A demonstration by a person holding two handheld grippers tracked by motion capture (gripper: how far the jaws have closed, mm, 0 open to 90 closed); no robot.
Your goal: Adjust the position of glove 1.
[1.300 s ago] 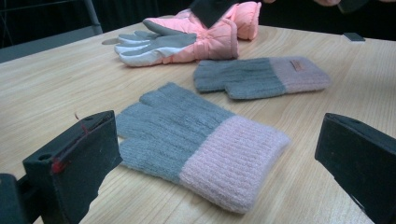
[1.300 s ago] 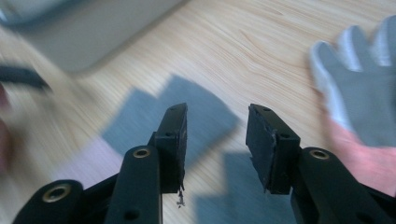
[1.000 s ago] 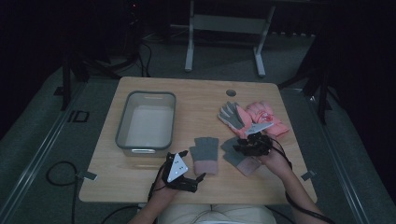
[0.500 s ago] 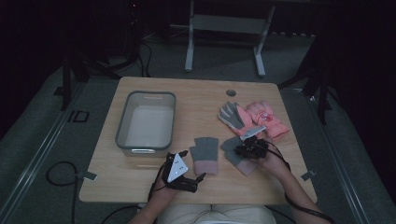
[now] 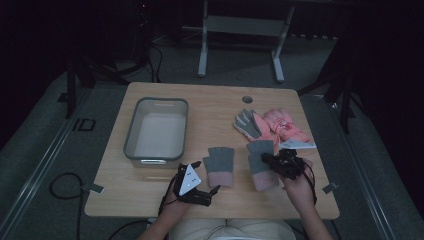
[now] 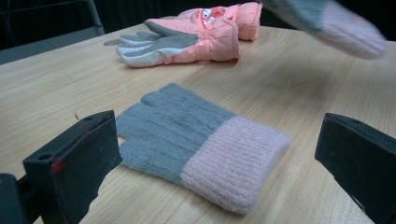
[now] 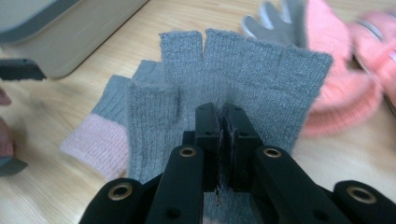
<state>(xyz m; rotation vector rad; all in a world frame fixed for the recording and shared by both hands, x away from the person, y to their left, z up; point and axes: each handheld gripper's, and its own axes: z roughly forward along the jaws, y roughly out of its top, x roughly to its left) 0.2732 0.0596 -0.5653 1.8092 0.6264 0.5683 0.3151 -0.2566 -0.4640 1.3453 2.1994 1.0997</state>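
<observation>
A grey knit glove with a pink cuff (image 5: 220, 165) (image 6: 201, 140) lies flat on the wooden table (image 5: 210, 107). My left gripper (image 5: 202, 177) (image 6: 219, 135) stands open just in front of its cuff, one jaw on each side and neither touching it. My right gripper (image 5: 272, 160) (image 7: 220, 126) is shut on the palm of the matching second knit glove (image 5: 260, 155) (image 7: 243, 74), which looks raised off the table and appears blurred in the left gripper view (image 6: 327, 23). A pair of pink padded gloves (image 5: 280, 127) (image 6: 196, 37) (image 7: 345, 70) lies behind it.
A grey plastic bin (image 5: 131, 130) (image 7: 70, 37) stands empty at the table's left. A small round hole (image 5: 247, 99) marks the far side. Bare wood runs between the bin and the gloves. A metal stand's legs (image 5: 240, 45) rise beyond the table.
The right gripper has shifted a little with the second knit glove held in it. The left gripper has stayed near the first glove's cuff.
</observation>
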